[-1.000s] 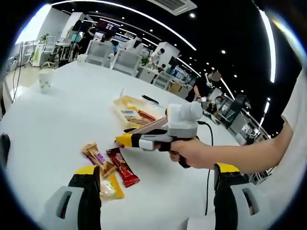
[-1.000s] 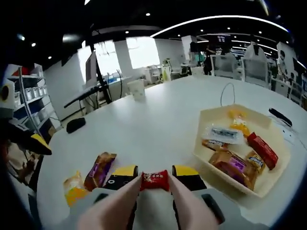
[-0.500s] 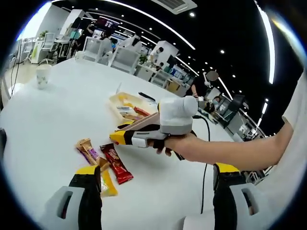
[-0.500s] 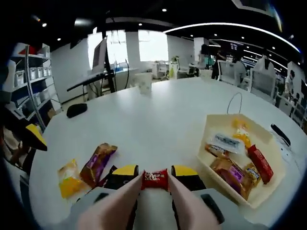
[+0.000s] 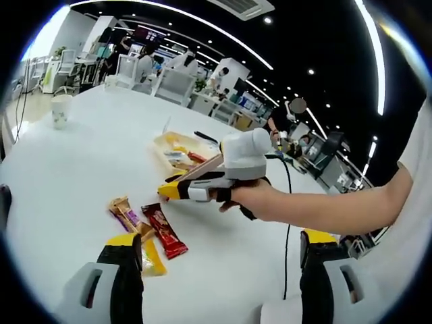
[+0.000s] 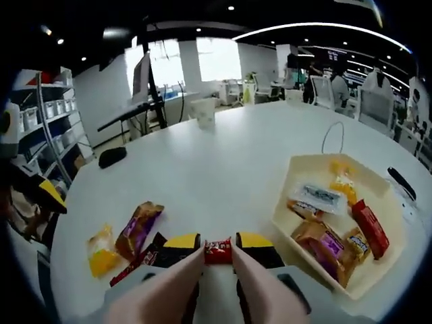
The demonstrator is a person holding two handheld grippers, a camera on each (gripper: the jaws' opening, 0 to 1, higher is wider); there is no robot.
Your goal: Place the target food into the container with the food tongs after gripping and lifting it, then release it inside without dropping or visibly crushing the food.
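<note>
Snack (image 6: 217, 250), red-wrapped, pinched between pink tongs (image 6: 202, 287) at bottom centre of right gripper view, clamped by right gripper (image 6: 214, 244). Tray (image 6: 295, 223) lying at right, already holding several packets. Left gripper (image 5: 216, 253) gaping wide at bottom of left gripper view, holding nothing; loose red packet (image 5: 164, 231) on white table (image 5: 81, 155) at lower left. Likely risks: slipping from thin tips if swung fast, crushing if squeezed harder. Compared with a second ago, looks smaller between tips, tray sitting nearer centre.
</note>
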